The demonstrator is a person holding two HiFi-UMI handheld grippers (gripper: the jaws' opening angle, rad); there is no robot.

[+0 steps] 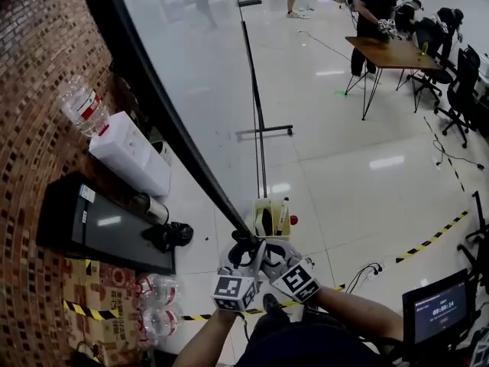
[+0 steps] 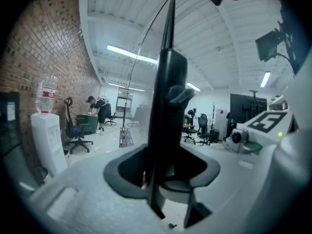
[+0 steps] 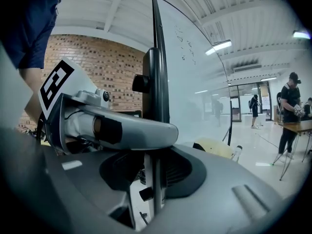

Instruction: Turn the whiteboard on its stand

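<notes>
Below the head camera, the left gripper (image 1: 243,252) and right gripper (image 1: 269,255) both clamp the whiteboard (image 1: 191,75) at its near edge. A swing could knock the water dispenser (image 1: 130,153) or pen holder (image 1: 269,219), which stand close. Left gripper view: jaws pinch the thin frame, so an uneven pull risks slipping. Right gripper view: same grip.

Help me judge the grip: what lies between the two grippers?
The whiteboard's dark edge runs between the left gripper and right gripper in the head view; each gripper view shows it clamped in its jaws.
</notes>
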